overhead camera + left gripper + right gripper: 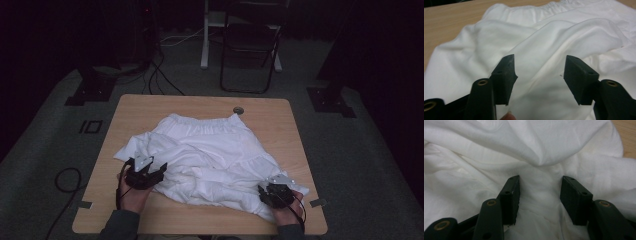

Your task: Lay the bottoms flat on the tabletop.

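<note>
white cotton skirt (210, 155) lies crumpled straight ahead of both grippers, waistband on the far side; left gripper (148, 167) and right gripper (267, 192) both gape at its near hem, gripping nothing.

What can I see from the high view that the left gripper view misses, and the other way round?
The high view alone takes in the whole wooden table, the folding chair behind it, and both hands with their tongs, left and right. The left gripper view alone gives a close look at the left tongs' black pads, standing apart over a fold of cloth. Both share the crumpled white garment with its gathered waistband.
</note>
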A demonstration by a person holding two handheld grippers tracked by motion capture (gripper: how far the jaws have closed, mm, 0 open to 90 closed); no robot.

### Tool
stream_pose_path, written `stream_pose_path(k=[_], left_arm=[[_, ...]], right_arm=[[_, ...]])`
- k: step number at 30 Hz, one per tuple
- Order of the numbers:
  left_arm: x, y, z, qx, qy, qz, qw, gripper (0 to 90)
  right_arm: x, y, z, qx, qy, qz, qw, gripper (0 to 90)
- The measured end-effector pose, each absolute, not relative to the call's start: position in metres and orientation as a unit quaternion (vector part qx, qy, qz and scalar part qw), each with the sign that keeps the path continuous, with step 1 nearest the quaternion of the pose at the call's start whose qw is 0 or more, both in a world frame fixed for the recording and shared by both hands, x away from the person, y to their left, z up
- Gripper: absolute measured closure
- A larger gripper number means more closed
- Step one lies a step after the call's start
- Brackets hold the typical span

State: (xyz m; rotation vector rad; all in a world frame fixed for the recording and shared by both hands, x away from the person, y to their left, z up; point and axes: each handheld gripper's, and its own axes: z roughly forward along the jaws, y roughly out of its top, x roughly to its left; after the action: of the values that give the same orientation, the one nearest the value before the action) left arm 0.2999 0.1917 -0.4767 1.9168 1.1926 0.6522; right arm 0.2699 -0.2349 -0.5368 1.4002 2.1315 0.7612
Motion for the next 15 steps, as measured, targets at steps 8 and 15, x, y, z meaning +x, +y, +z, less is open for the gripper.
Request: stream_pose_path(k=[8,15], left_arm=[[0.334,0.145,-0.472,0.784,0.436,0.229,0.378,28.8],[0.355,0.103,-0.478,0.809,0.401,0.200,0.380,25.2]], right_arm=[[0.270,-0.240,-0.541,0.516,0.766,0.305,0.232,48.0],[0.270,-0.242,-0.542,0.516,0.764,0.311,0.231,48.0]])
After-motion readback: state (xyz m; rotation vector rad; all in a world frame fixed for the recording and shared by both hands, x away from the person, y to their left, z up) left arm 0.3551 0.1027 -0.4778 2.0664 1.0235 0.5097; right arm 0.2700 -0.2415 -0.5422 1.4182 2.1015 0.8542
